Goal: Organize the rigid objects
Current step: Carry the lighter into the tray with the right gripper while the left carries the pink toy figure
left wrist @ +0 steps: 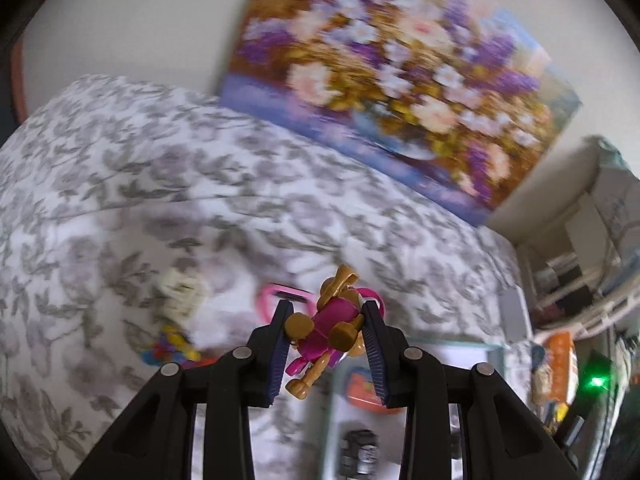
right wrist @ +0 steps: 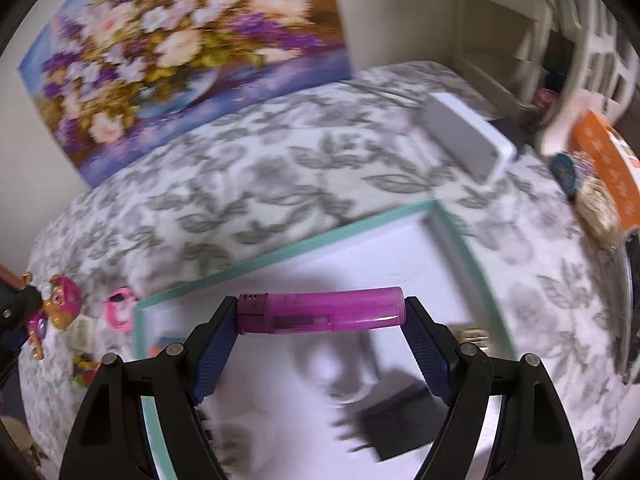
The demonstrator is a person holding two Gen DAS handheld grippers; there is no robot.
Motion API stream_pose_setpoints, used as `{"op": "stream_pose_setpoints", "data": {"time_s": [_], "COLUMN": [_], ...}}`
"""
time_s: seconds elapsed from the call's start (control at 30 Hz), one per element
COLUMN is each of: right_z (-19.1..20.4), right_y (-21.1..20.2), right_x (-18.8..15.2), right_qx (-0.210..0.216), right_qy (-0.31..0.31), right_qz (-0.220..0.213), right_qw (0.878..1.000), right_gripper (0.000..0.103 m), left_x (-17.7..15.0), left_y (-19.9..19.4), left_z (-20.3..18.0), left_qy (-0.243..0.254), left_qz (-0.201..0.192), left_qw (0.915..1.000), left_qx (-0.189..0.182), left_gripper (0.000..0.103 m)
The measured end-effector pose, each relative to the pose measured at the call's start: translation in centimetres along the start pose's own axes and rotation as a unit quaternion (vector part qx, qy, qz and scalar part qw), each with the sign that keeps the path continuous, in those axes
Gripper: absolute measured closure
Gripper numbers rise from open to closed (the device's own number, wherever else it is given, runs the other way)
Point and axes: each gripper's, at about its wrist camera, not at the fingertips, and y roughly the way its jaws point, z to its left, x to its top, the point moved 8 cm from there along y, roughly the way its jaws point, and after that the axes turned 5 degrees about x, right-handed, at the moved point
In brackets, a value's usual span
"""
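Gripping a pink-and-tan toy pup figure [left wrist: 326, 330] between its blue-padded fingers [left wrist: 280, 344], the left gripper [left wrist: 326, 312] holds the toy lifted above the leaf-patterned bedspread [left wrist: 132, 184]; the fingers are closed to the width of the figure's body, and its legs stick out toward the camera. The right gripper [right wrist: 320, 312] clamps a translucent purple lighter [right wrist: 320, 310] end to end, crosswise between its fingers [right wrist: 426, 344], spread as wide as the lighter is long, above a white tray with a teal rim [right wrist: 460, 240]. A dark flat block [right wrist: 400, 424] lies inside that tray near the right gripper. Just off the tray's left edge on the bedspread lies a small pink toy [right wrist: 120, 307], with a cream-coloured piece [left wrist: 178, 288] and a multicoloured toy [left wrist: 172, 348] beside it. A flower painting [right wrist: 180, 48] leans at the far edge of the bed, a white box [right wrist: 468, 140] sits toward the far right corner, and an orange box [right wrist: 608, 164] stands past the right edge.
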Motion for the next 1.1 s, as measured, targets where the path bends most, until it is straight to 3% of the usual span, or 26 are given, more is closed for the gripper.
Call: {"op": "stream_pose_setpoints", "data": {"time_s": [0.27, 0.53, 1.1], "right_z": [-4.6, -6.2, -6.3], "right_y": [-0.3, -0.3, 0.6], "right_x": [0.1, -0.1, -0.8], "right_qx": [-0.029, -0.033, -0.042], "right_qy": [0.032, 0.047, 0.034], "right_qz": [0.005, 0.012, 0.029], "right_qw": [0.999, 0.998, 0.998], "right_gripper": [0.021, 0.021, 0.021], "left_x": [-3.0, -6.0, -9.1], "left_y": [2.1, 3.5, 5.6], "left_z": [-6.2, -10.2, -12.0], "left_qy": [0.045, 0.096, 0.129], "left_qz": [0.040, 0.067, 0.103], "left_qw": [0.9975, 0.9924, 0.9859], "left_qx": [-0.035, -0.039, -0.028], "left_gripper": [0.066, 0.066, 0.066]}}
